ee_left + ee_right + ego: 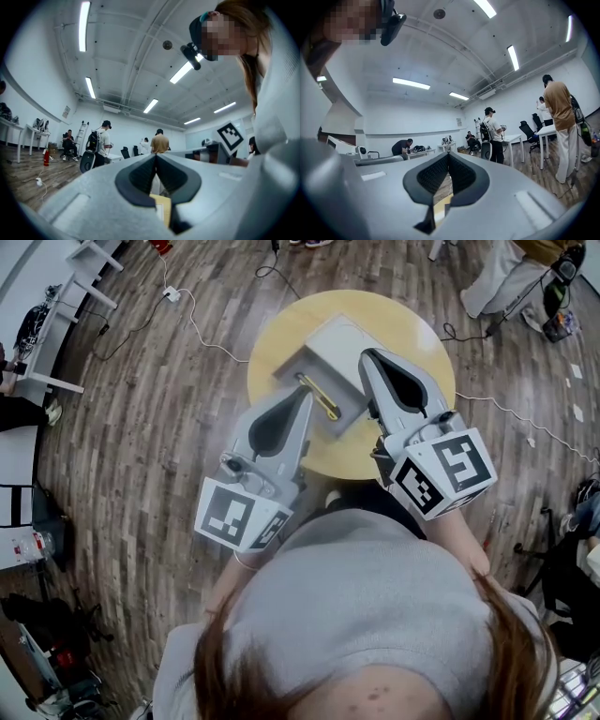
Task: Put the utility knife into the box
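- The slim yellow utility knife (319,396) lies inside the open pale grey rectangular box (335,337) on the round yellow wooden table (417,329).
- The left gripper (305,396) and the right gripper (368,355) hover above the box, both with jaws closed on nothing.

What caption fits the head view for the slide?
Shut and empty, left gripper and right gripper hover above the round table; utility knife lies in the box.

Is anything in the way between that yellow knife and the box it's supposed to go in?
Nothing visible does. The utility knife already seems to lie inside the open box on the round table. The left gripper and right gripper are both shut and empty above it.
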### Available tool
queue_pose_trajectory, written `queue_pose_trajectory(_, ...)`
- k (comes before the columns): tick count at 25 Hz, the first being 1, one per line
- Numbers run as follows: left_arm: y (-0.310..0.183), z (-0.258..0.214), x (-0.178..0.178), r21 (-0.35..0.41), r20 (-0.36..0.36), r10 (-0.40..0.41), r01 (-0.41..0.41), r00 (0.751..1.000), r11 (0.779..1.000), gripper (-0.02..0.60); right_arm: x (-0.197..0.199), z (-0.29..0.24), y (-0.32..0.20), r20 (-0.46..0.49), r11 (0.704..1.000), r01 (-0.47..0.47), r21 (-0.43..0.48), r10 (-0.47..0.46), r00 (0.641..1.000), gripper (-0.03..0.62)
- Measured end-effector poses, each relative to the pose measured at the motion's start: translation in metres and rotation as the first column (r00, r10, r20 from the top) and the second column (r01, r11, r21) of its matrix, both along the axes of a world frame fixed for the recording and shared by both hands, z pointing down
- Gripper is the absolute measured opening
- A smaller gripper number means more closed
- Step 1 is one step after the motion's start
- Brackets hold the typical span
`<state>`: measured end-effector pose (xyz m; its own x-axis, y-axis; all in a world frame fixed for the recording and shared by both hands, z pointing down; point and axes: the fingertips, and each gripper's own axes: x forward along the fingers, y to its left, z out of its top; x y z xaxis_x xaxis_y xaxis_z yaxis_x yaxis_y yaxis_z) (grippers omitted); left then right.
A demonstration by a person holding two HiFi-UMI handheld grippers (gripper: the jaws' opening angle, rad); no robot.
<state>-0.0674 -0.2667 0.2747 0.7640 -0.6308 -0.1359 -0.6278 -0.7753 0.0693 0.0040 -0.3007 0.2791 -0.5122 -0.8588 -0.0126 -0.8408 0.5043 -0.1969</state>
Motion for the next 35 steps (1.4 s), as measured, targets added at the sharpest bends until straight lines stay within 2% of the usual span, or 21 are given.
queue_pose_trajectory(8, 0.021, 0.006, 0.008, -0.015, -0.005, 0.056, -0.056, 0.998, 0.998, 0.002, 0.007, -0.012, 0.035, 0.015, 0.999, -0.016, 0.033, 0.015, 1.000, 0.003)
queue_pose_trajectory(14, 0.037, -0.001, 0.021, 0.007, -0.006, 0.069, -0.069, 0.998, 0.998, 0.002, 0.012, -0.011, 0.055, -0.054, 0.998, 0.020, 0.058, -0.017, 0.998, 0.003)
queue_pose_trajectory(22, 0.064, -0.008, 0.023, 0.023, 0.017, 0.047, -0.048, 0.999, 0.999, 0.002, -0.002, -0.018, 0.082, -0.083, 0.989, 0.107, 0.097, -0.099, 0.992, 0.003)
queue_pose_trajectory(26, 0.092, -0.008, 0.032, 0.017, 0.024, 0.045, -0.045, 0.999, 0.999, 0.002, 0.001, -0.013, 0.111, -0.072, 0.987, 0.141, 0.073, -0.136, 0.988, 0.003)
queue_pose_trajectory(35, 0.184, -0.009, 0.067, 0.019, 0.033, 0.035, -0.036, 0.999, 0.999, 0.002, 0.044, -0.013, 0.207, -0.037, 0.985, 0.143, 0.099, -0.140, 0.989, 0.003)
